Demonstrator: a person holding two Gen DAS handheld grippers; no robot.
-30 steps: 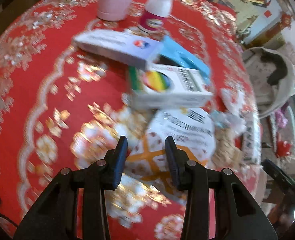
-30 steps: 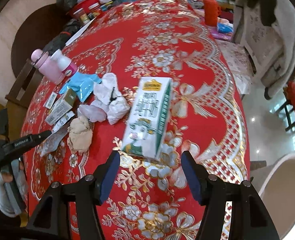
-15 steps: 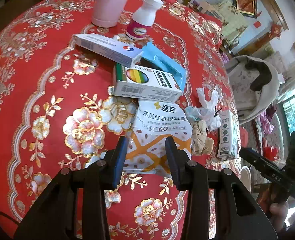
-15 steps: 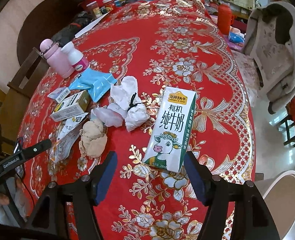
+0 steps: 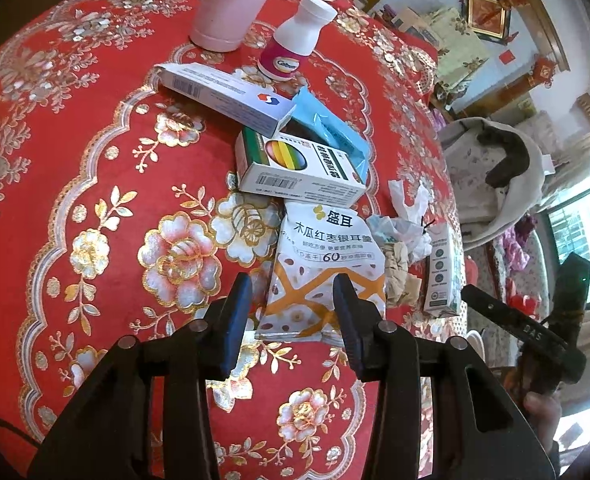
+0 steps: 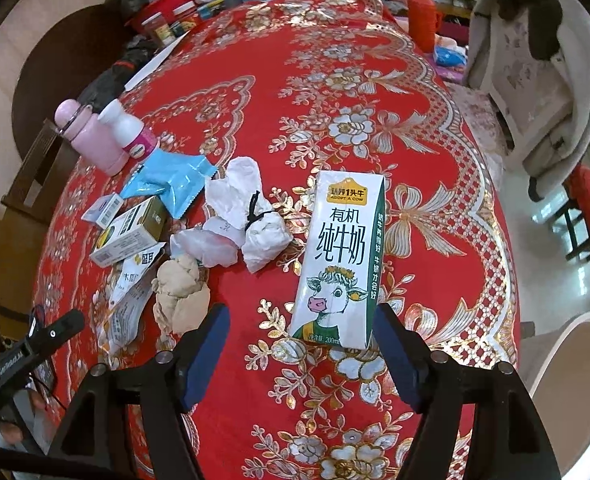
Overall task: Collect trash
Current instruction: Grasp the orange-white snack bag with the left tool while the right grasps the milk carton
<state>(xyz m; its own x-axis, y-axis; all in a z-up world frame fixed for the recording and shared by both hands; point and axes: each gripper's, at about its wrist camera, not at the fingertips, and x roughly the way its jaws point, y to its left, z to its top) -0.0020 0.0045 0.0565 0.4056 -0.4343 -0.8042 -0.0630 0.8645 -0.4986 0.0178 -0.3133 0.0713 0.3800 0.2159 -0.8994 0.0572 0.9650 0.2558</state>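
Observation:
Trash lies in a pile on a red floral tablecloth (image 6: 335, 92). A white and green milk carton (image 6: 341, 256) lies flat just ahead of my open right gripper (image 6: 301, 354), its near end between the fingers. A white and orange snack pouch (image 5: 327, 264) lies just ahead of my open left gripper (image 5: 291, 308). Beyond it are a medicine box with a rainbow oval (image 5: 299, 168), a long white box (image 5: 227, 96), a blue wrapper (image 5: 331, 128), crumpled white tissues (image 6: 251, 216) and a beige wad (image 6: 179, 292).
A pink bottle (image 5: 231, 4) and a white pill bottle (image 5: 295, 44) stand at the pile's far side. A white bin (image 6: 575, 392) stands on the floor at the right of the table. A chair draped with a coat (image 6: 535, 68) stands beyond the table edge.
Both grippers have drawn back toward me a little. The left view has steadied, with the snack pouch now nearer its fingers. The milk carton sits closer between the right fingers.

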